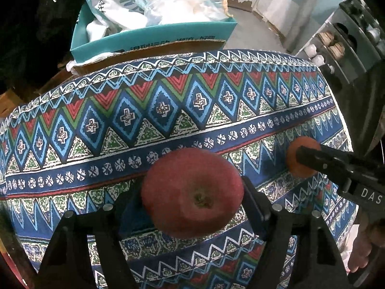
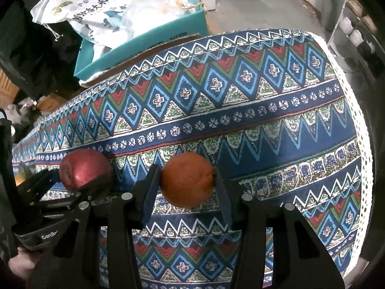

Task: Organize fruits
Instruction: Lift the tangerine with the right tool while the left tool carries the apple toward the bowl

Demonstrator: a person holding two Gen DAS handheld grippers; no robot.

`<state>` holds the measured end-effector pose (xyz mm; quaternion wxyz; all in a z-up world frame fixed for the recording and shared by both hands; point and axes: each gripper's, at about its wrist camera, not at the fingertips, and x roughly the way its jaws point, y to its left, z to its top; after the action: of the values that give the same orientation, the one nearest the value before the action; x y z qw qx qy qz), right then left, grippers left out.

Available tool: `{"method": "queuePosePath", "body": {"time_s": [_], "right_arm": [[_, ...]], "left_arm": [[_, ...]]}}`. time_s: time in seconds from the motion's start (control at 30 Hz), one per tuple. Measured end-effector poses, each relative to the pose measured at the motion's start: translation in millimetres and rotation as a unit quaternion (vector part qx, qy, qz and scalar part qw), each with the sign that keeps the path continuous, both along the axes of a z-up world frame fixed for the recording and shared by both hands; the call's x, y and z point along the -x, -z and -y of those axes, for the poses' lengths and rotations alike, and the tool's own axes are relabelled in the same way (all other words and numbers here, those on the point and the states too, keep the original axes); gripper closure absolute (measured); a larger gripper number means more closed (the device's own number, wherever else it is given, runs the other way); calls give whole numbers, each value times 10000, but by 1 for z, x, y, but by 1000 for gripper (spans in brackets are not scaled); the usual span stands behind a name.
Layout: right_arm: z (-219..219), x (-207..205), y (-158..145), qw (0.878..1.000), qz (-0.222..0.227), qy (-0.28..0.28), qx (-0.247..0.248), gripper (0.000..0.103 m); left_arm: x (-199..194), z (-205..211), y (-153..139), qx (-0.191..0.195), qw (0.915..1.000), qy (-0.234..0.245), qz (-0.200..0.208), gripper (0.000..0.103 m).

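On the patterned cloth (image 1: 168, 110), left claw (image 1: 192, 200) clamped on apple (image 1: 190, 192), "DAS"-marked right claw (image 2: 187, 183) clamped on orange (image 2: 187, 178).

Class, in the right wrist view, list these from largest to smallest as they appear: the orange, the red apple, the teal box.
1. Teal box, largest although farthest away.
2. Orange, between the right gripper fingers.
3. Red apple, partly hidden by the left gripper.
Orange and apple look close in size; the orange's nearness may flatter it.

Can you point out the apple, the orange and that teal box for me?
apple (image 1: 192, 192): left wrist view, middle of its red skin.
orange (image 2: 187, 179): right wrist view, middle of its peel.
teal box (image 1: 154, 39): left wrist view, its front wall.
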<state>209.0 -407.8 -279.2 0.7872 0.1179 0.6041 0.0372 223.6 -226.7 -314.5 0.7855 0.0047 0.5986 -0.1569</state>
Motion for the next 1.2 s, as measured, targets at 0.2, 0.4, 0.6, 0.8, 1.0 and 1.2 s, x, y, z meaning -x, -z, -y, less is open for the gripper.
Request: {"method": "queuePosePath", "body": {"time_s": [0.2, 0.4, 0.6, 0.8, 1.0, 1.2], "right_arm": [[-7, 1, -5, 9998, 96, -141, 120, 57], [-19, 5, -16, 9990, 250, -304, 231, 57], [-33, 11, -33, 9978, 442, -435, 254, 57], [-42, 19, -58, 9959, 691, -522, 264, 57], [-47, 28, -85, 9937, 944, -563, 228, 57], [-52, 39, -110, 9912, 1146, -623, 239, 57]], "left_arm": [[10, -6, -6, 22, 10000, -42, 58, 26], [16, -10, -26, 45, 9997, -22, 226, 26], [24, -15, -57, 85, 9987, 4, 505, 26], [34, -18, -83, 81, 9970, 43, 764, 26], [46, -27, -110, 131, 9948, 25, 1013, 26], [57, -34, -139, 165, 9917, 33, 1271, 26]]}}
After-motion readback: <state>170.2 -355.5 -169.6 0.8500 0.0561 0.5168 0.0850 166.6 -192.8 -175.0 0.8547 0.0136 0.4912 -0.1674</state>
